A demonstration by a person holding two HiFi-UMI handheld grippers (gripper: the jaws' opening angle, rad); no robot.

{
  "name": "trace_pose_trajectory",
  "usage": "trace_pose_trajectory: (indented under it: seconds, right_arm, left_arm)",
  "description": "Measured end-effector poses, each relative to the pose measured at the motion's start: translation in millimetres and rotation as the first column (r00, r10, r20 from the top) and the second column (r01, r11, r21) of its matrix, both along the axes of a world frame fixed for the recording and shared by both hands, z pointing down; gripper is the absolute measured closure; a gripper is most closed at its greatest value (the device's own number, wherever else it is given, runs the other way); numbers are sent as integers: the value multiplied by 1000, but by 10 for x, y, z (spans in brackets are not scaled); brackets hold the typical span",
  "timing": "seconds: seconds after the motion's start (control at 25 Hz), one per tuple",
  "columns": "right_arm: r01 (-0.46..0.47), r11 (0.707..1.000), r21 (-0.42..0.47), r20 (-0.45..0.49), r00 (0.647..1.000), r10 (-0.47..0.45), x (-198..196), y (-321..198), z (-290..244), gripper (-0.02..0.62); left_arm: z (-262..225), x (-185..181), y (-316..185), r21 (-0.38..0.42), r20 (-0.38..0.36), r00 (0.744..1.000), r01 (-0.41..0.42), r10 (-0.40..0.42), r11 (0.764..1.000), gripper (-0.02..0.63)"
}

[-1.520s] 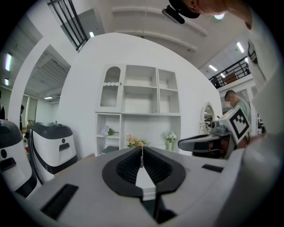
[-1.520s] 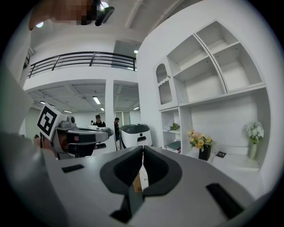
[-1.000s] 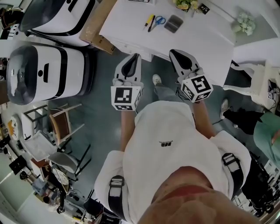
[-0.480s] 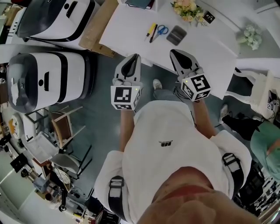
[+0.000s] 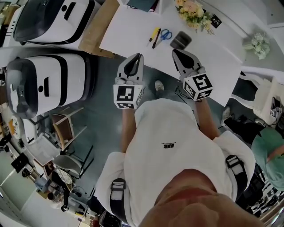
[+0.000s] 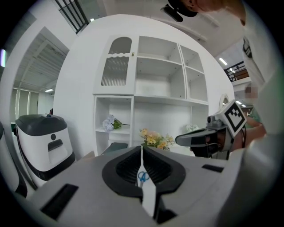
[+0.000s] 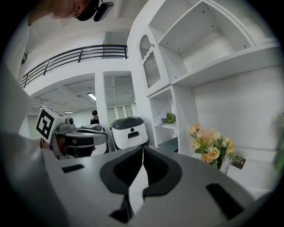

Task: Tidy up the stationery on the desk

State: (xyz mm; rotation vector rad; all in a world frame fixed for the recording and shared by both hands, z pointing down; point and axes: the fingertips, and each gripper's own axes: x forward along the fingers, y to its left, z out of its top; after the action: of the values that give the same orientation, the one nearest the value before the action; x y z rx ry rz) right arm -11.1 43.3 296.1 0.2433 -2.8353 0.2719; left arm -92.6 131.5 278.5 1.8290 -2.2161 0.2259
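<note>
On the white desk point(image 5: 133, 26) lie a yellow pen point(image 5: 151, 36), a black pen point(image 5: 155, 38), blue scissors point(image 5: 164, 34) and a dark grey case point(image 5: 180, 41). My left gripper point(image 5: 136, 57) is shut and empty, its tip level with the desk's near edge. My right gripper point(image 5: 176, 53) is also shut and empty, just short of the case. In the left gripper view the shut left gripper point(image 6: 141, 148) points toward the scissors point(image 6: 143, 176), which show through its slit. The right gripper view shows the right gripper point(image 7: 143, 148) shut, with only desk beyond.
Flowers point(image 5: 194, 9) and a second bouquet point(image 5: 257, 44) stand at the desk's far side, a dark book point(image 5: 142, 4) at its back edge. Two white-and-black machines point(image 5: 44, 84) and a cardboard sheet point(image 5: 95, 26) are to the left. White shelving point(image 6: 155, 88) rises behind the desk.
The desk and its stationery have slid nearer in the head view. Both grippers stay shut and side by side, barely moved.
</note>
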Motion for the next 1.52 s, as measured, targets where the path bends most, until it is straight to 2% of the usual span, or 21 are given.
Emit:
trace_pose_trajectory:
  seconds: [0.4,0.8,1.0,1.32,1.52]
  right_arm:
    - [-29,999,-38,-44,999,27,-282,-146,287,598]
    - [-174,979,-102,-115,980,162,-710,-307,702,597]
    - [-256,960,-114,-154,959,238,-877,-403,891,597]
    - [-381,917,-116,-207,912,353,-945,-481,1157,597]
    - [-446,888,-106,-230,880,415,-917,-514,1298,597]
  left_arm:
    - [308,-295,-291,-36,-16,998,-53,53,998,606]
    - [697,-671,-632,-85,-55,979,-202,198,976,606]
    - [939,-802,-803,-105,-103,953,-295,285,950,606]
    - [1318,-901,-1115,-157,-172,900,-428,402,890,606]
    - [1518,-861,-1337,-179,-190,860,-504,473,845,606]
